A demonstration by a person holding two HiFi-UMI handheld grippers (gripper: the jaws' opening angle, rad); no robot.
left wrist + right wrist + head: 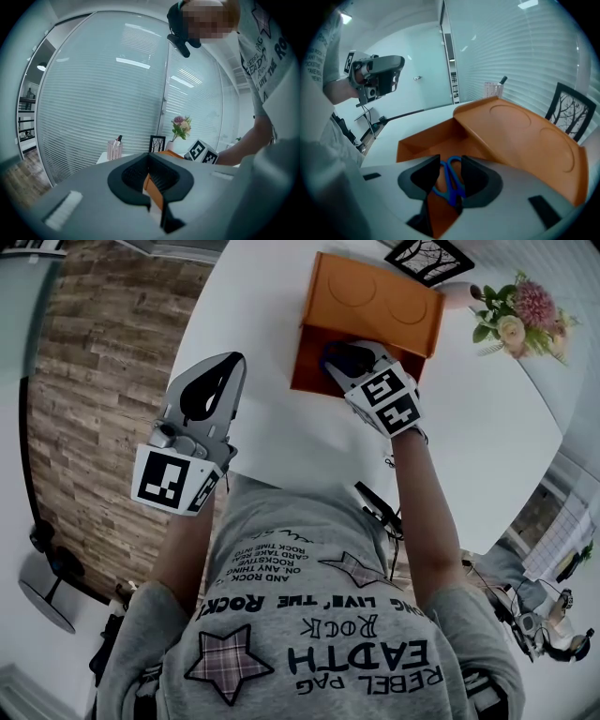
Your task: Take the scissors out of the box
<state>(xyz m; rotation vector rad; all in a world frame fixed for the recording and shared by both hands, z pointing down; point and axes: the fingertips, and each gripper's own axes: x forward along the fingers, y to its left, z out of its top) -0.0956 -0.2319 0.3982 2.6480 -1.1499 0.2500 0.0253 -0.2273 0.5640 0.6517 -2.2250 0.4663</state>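
The fingers [421,179] of the right gripper [449,161] stand wide open. The blue scissors [450,188] are right between them, but the fingers do not look like they press on them. The scissors are in the orange box [433,140], down on its bottom, and I can see their two round handles. The box sits on the far side of the white worktop [281,427]. Its lid [520,136] is flipped back on the far side. From above, the right gripper [339,357] dips into the near part of the box. The left gripper [234,362] is well apart from the box, over the near left edge of the worktop. Its fingers [126,180] are closed at the tips and hold nothing. Far off on the right stands a small bunch of flowers [520,315], and a black picture frame [427,257] is just past the box. A pink cup with pens [114,150] stands at the far left.
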